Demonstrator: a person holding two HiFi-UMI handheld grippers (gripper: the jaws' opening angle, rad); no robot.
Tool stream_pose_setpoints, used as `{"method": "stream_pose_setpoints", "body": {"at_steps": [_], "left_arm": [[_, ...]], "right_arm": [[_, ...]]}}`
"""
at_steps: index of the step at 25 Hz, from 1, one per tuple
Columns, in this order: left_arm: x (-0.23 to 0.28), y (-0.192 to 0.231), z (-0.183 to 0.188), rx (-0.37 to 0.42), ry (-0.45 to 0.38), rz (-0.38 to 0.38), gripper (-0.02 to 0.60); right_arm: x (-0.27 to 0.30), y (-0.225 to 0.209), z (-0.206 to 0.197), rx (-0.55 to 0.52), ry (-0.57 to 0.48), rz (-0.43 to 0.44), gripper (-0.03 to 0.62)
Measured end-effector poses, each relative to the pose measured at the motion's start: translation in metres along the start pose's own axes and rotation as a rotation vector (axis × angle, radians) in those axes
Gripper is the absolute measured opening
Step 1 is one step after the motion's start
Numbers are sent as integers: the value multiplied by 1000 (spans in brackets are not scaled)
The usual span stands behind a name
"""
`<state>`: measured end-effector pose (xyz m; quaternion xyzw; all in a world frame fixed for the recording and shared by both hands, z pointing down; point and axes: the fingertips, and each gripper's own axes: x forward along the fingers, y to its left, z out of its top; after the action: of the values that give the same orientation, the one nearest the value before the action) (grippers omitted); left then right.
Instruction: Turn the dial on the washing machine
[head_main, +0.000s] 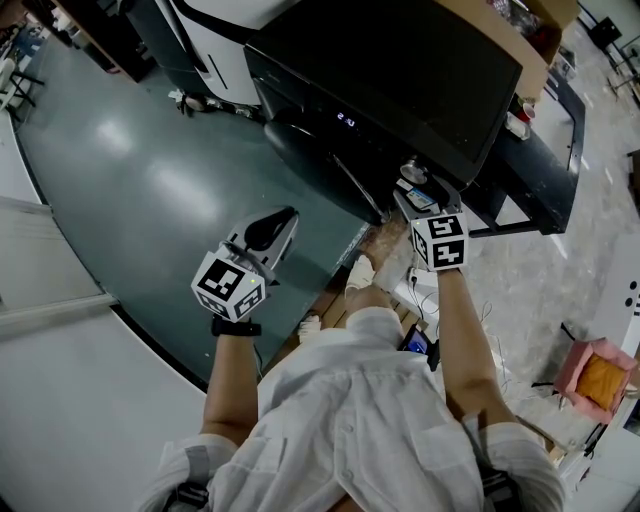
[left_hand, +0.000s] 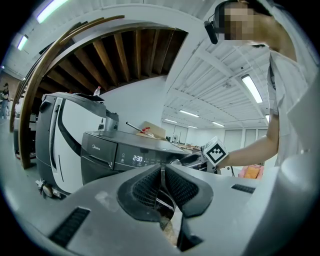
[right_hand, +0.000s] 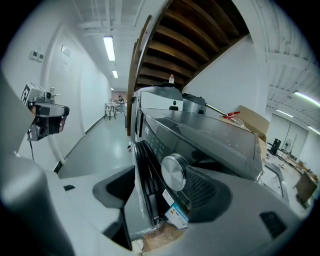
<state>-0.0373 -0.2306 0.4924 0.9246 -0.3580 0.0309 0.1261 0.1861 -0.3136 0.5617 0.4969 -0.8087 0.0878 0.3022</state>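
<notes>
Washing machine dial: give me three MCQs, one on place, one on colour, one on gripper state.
1. Seen along the jaws, the dial sits: A between the right gripper's jaws; B outside both jaws; C out of view.
2. Dial colour: A red; B silver; C blue.
3. Left gripper jaws: A wide apart; B together, empty; C shut on the dial.
Answers: 1 A, the dial shows in the open gap. 2 B, it has a brushed metal face. 3 B, the pads meet with nothing between.

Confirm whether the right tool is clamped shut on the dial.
No, the right tool stands wide open, the silver dial between its jaws with a gap beside it.
</notes>
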Motion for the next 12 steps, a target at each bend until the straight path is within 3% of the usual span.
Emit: {"method": "stream_pose_setpoints", "body": {"at_steps": [12], "left_arm": [[-3,-2,1,8,1,-14,29]], "right_arm": [[1,1,-13,72,36,17,322]]}}
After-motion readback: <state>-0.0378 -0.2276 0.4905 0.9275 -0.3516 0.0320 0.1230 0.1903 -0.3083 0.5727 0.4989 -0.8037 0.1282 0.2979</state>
